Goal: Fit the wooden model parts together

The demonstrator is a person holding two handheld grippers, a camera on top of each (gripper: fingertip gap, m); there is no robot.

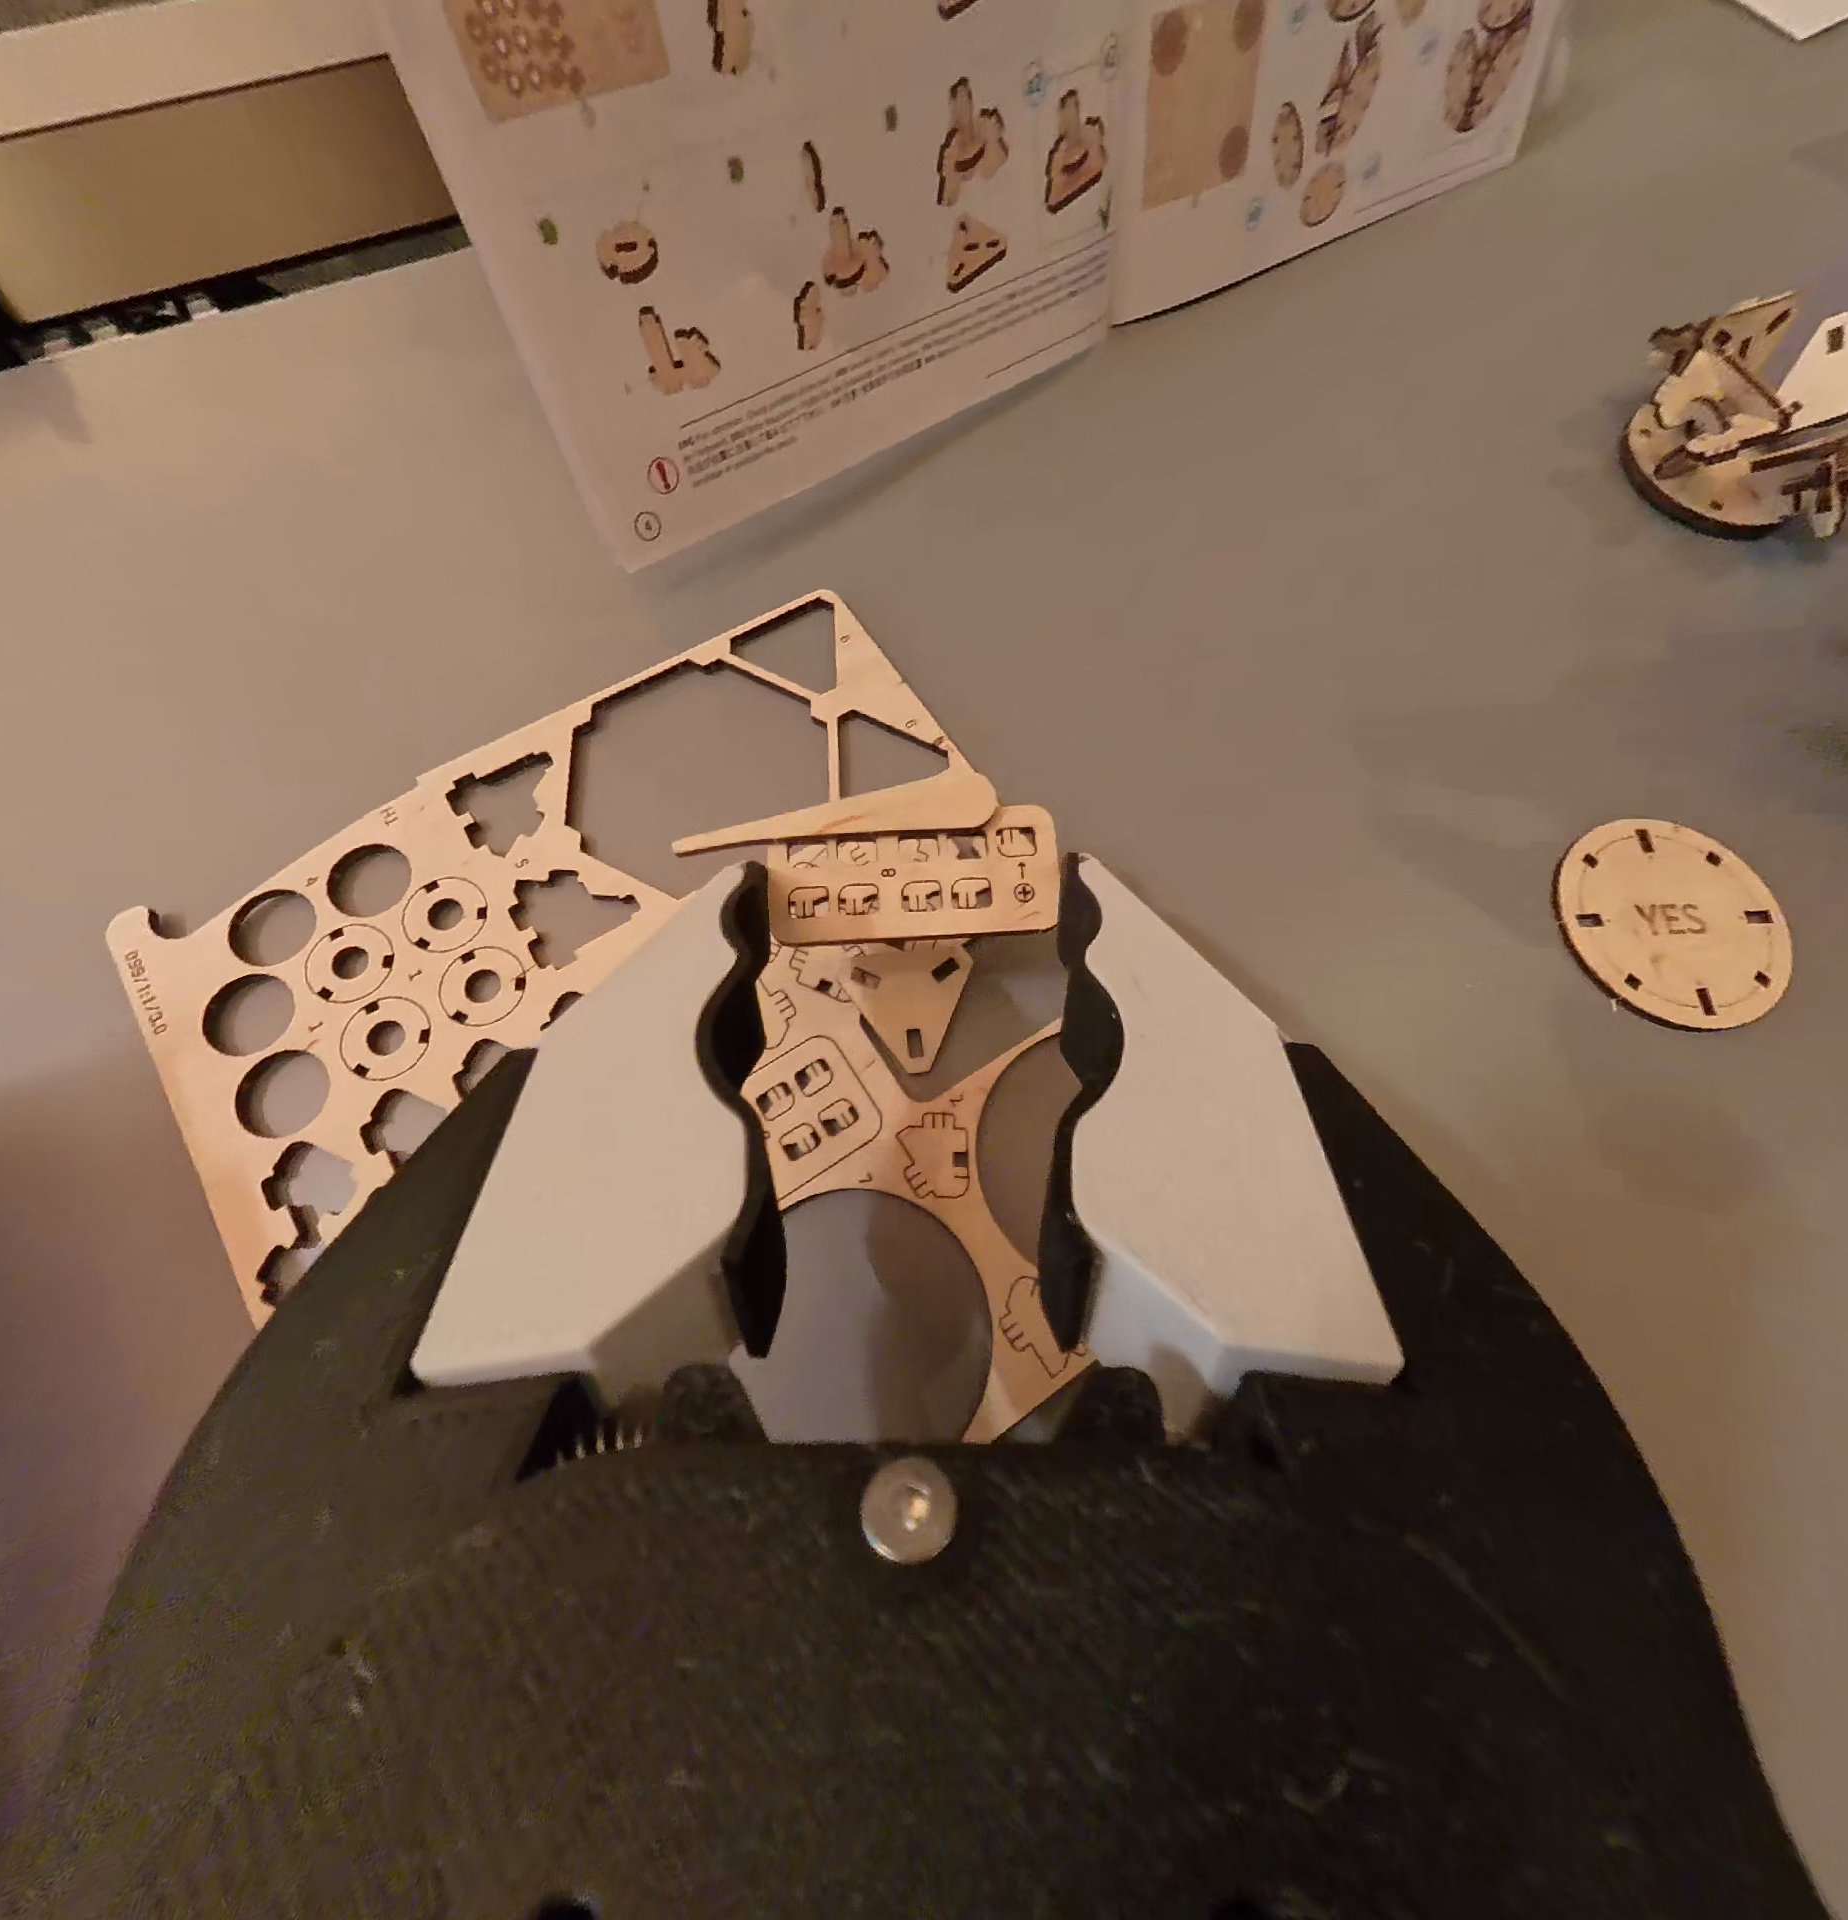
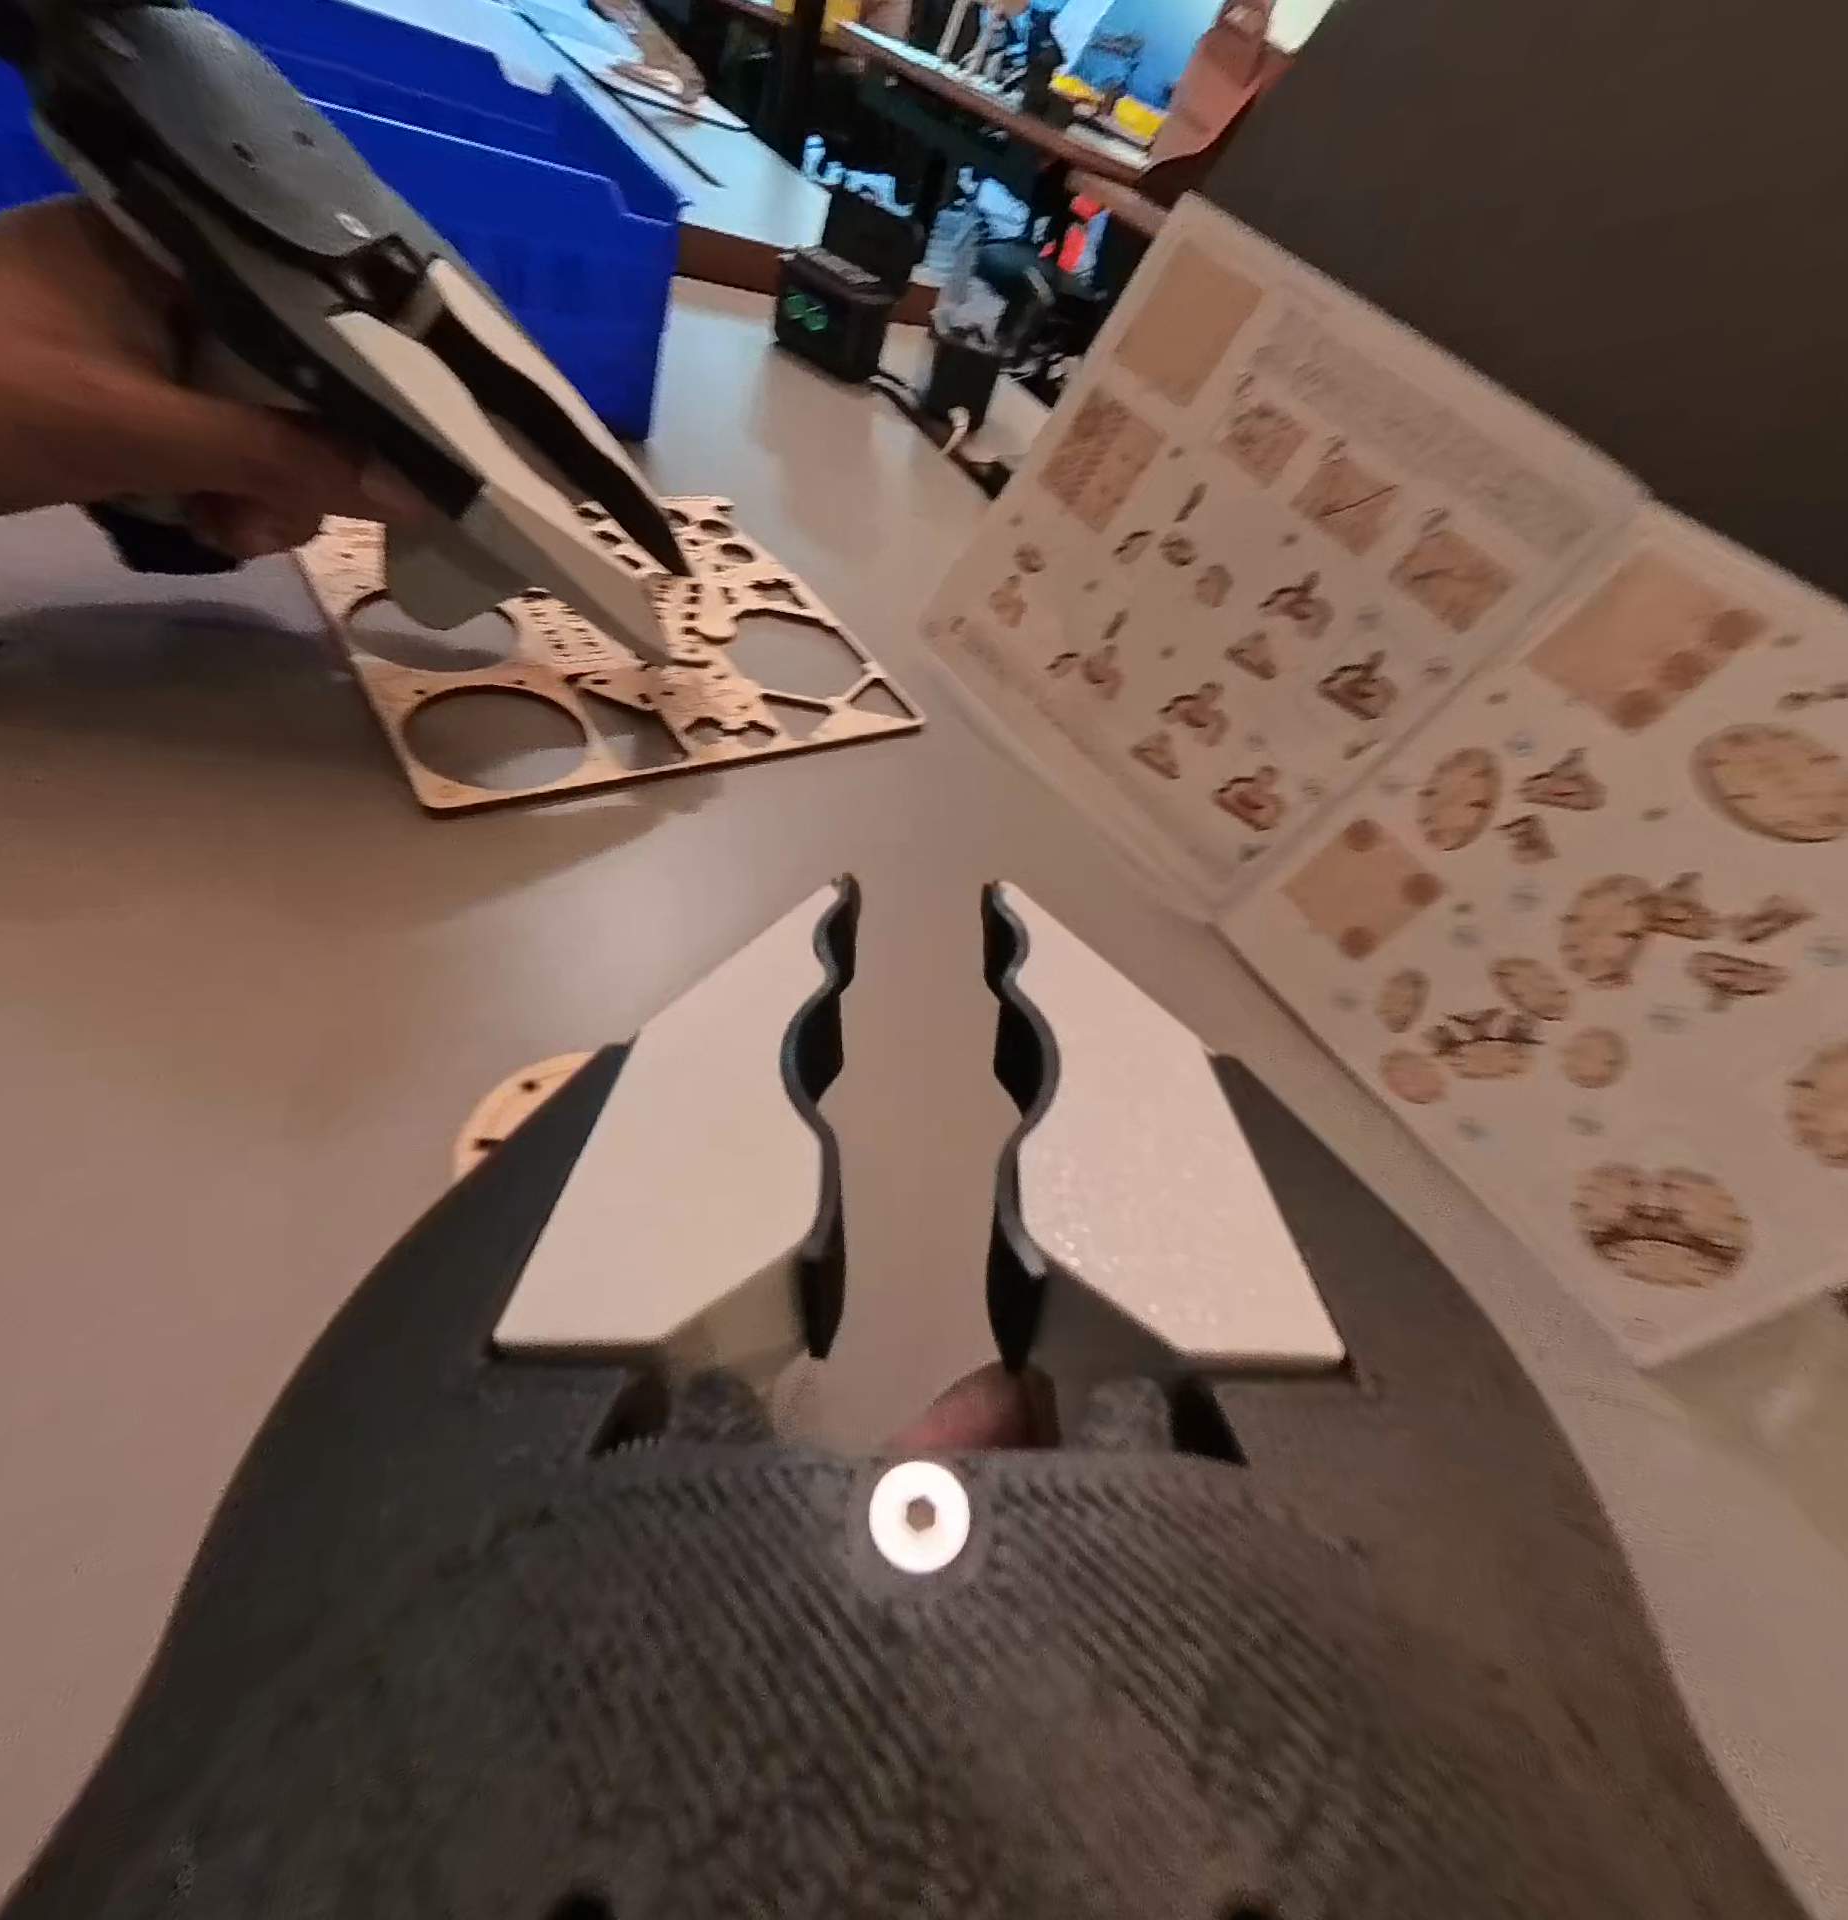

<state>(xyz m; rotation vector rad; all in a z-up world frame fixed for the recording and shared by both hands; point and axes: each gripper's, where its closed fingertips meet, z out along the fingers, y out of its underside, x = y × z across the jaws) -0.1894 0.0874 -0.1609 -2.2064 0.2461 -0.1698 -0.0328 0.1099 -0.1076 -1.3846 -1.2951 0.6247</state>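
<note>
My left gripper (image 1: 909, 873) is open and hovers low over a laser-cut wooden sheet (image 1: 380, 935) on the grey table. A small rectangular wooden card (image 1: 899, 896) lies loose between its fingertips, with a gap at the right pad. A thin wedge-shaped wooden stick (image 1: 868, 816) rests on the card's far edge. A small triangular piece (image 1: 915, 1008) lies under the card. In the right wrist view the left gripper (image 2: 665, 618) points down at the sheet (image 2: 629, 748), held by a hand. My right gripper (image 2: 920, 888) is open with nothing between its pads, above bare table.
An open instruction booklet (image 1: 847, 260) stands at the back and also shows in the right wrist view (image 2: 1419, 727). A round wooden disc (image 1: 1673, 925) lies to the right, and a partly built wooden model (image 1: 1751, 436) farther right. Blue bins (image 2: 546, 177) stand beyond the sheet. The round wooden disc (image 1: 1673, 925) is closer to my right gripper, around 9 cm from its tips; the left tips are 15 cm off.
</note>
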